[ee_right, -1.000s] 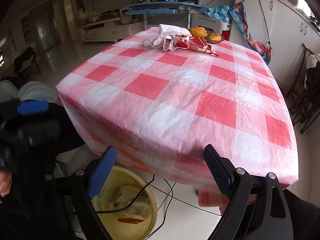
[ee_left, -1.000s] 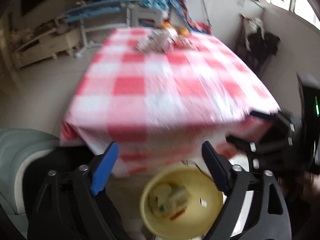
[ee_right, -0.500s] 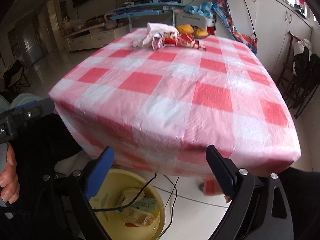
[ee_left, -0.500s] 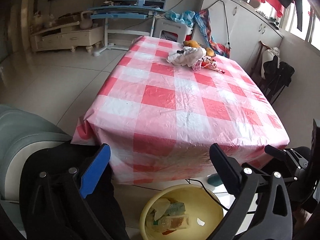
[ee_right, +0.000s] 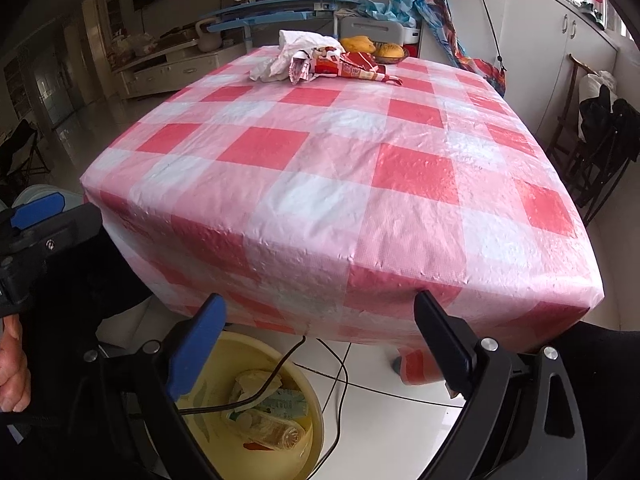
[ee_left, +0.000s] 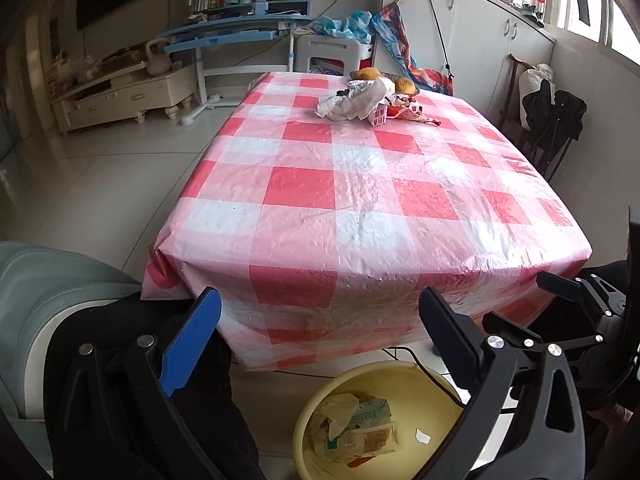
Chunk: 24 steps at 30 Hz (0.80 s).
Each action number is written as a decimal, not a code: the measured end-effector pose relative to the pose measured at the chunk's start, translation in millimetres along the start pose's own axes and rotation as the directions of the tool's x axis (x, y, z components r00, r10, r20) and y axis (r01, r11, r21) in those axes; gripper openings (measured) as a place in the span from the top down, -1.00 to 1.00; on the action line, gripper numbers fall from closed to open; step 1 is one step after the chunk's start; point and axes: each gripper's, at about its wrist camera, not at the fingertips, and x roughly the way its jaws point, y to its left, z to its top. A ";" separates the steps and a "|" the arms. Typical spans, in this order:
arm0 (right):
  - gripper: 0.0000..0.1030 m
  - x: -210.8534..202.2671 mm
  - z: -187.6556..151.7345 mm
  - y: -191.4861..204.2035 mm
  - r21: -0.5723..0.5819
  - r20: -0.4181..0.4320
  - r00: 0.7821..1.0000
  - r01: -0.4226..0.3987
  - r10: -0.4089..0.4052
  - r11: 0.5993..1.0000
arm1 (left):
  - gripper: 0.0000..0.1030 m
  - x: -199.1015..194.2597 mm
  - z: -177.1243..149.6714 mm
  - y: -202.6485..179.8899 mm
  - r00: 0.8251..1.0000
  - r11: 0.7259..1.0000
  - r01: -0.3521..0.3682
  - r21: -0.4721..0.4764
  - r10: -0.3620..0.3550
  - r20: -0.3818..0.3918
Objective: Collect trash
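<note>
Home living room, probably: checked tablecloth, TV cabinet, bookshelf desk.

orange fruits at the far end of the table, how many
2. One fruit sits behind the crumpled white bag; the other fruit sits just right of it, behind the red wrapper. The trash pile could hide more.

A table covered with a red-and-white checked plastic cloth is seen ahead. A crumpled white plastic bag and red snack wrappers are heaped at its far end, with yellow-orange fruits just behind them. A round yellow plastic basin is set on the floor before the table's near edge, with discarded packaging inside it.
</note>
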 end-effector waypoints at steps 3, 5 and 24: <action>-0.77 1.1 -0.5 1.7 -0.012 -0.004 1.000 0.001 -0.001 1.000 | -0.86 -0.1 -0.2 -0.4 1.000 1.000 -0.001 0.002 0.001 0.000; -0.77 1.8 -1.3 3.2 -0.019 -0.007 1.000 0.003 -0.003 1.000 | -0.86 0.4 -0.3 -0.6 1.000 1.000 -0.001 0.003 0.001 -0.002; -0.78 7.7 -5.6 14.3 -0.074 -0.032 0.999 0.015 -0.017 0.997 | -0.86 5.1 -1.7 -2.4 1.000 1.000 -0.007 0.019 0.008 -0.015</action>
